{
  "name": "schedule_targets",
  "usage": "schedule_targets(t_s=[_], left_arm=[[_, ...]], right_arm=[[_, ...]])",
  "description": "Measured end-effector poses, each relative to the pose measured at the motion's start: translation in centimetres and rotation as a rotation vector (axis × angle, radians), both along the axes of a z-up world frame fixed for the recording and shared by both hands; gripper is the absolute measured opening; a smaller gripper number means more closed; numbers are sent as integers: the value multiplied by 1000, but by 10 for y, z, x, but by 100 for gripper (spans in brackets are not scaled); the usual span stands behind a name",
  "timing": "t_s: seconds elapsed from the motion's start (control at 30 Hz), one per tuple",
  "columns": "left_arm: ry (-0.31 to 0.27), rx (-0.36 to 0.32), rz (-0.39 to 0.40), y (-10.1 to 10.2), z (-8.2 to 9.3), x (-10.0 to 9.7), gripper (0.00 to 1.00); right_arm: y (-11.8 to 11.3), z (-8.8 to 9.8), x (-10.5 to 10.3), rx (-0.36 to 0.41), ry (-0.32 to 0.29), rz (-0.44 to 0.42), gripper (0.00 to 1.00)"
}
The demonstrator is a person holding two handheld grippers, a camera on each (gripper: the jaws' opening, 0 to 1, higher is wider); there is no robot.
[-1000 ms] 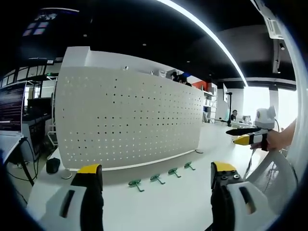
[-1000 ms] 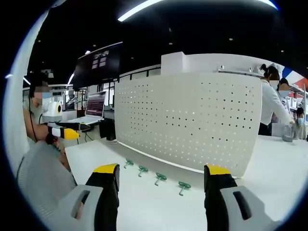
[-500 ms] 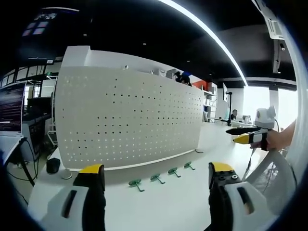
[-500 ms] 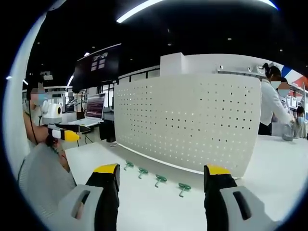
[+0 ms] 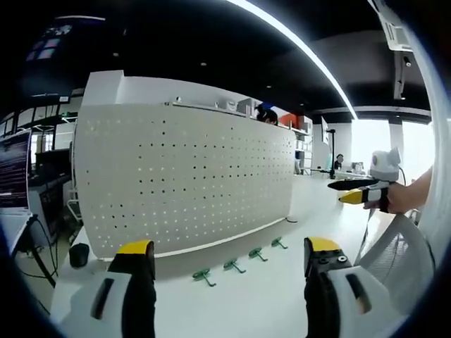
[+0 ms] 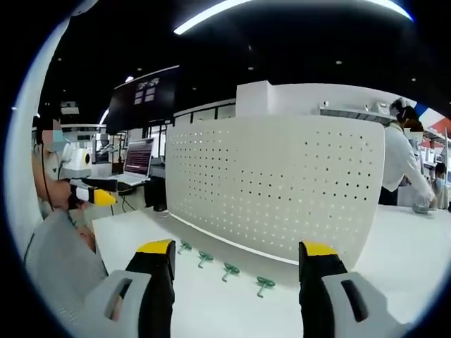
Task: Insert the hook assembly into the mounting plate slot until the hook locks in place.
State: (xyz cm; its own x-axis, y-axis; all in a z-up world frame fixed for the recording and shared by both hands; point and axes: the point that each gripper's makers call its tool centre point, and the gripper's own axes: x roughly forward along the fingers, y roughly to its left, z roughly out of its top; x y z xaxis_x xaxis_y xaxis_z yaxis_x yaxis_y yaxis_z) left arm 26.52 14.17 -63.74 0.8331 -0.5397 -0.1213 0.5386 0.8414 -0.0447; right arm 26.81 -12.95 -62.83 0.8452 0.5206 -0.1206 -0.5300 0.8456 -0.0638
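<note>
A white perforated mounting plate (image 5: 183,179) (image 6: 282,183) stands upright on the white table (image 5: 239,296). Several green hooks lie in a row on the table in front of it, such as the nearest green hook (image 5: 204,276) and another green hook (image 6: 264,284). My left gripper (image 5: 224,257) is open above the table, short of the hooks, with nothing between its jaws. My right gripper (image 6: 238,257) is open too, also short of the hooks and empty. The right gripper (image 5: 356,191) appears at the right of the left gripper view, the left gripper (image 6: 91,190) at the left of the right gripper view.
A laptop (image 6: 137,158) and a dark monitor (image 6: 144,95) stand behind the table's left end. A small dark object (image 5: 79,255) lies by the plate's left foot. A person in white (image 6: 400,165) stands behind the plate at the right.
Both views have shifted slightly, so the plate and hooks sit a little lower and nearer in frame. Both grippers stay open and empty; the hooks have not moved.
</note>
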Motion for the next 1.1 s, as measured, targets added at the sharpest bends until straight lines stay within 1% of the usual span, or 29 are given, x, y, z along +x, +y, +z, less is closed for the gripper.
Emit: schedule_targets(t_s=[0.1,0.17,0.23,0.3,0.5,0.77,0.93,1.0,1.1], left_arm=[[6,12,-12,-2,-2,3,89],[16,29,-30,-4,-5,3,88],[28,49,-36,-5,-8,4,87],[36,42,-43,-6,-9,5,87],[25,44,-51,-9,-7,14,88],[5,39,-48,-9,-2,28,88],[6,39,-49,-7,-2,35,88],[4,45,-51,-6,-2,39,87],[9,48,-50,-4,-3,44,86]], right_arm=[[0,-1,3,-2,9,7,67],[0,-2,4,10,23,11,65],[0,-1,5,18,18,10,66],[0,-2,7,16,19,12,66],[0,-3,13,19,27,15,66],[9,-4,19,18,34,33,64],[10,-4,24,18,36,36,63],[11,-4,26,12,36,44,61],[13,-3,29,11,38,50,61]])
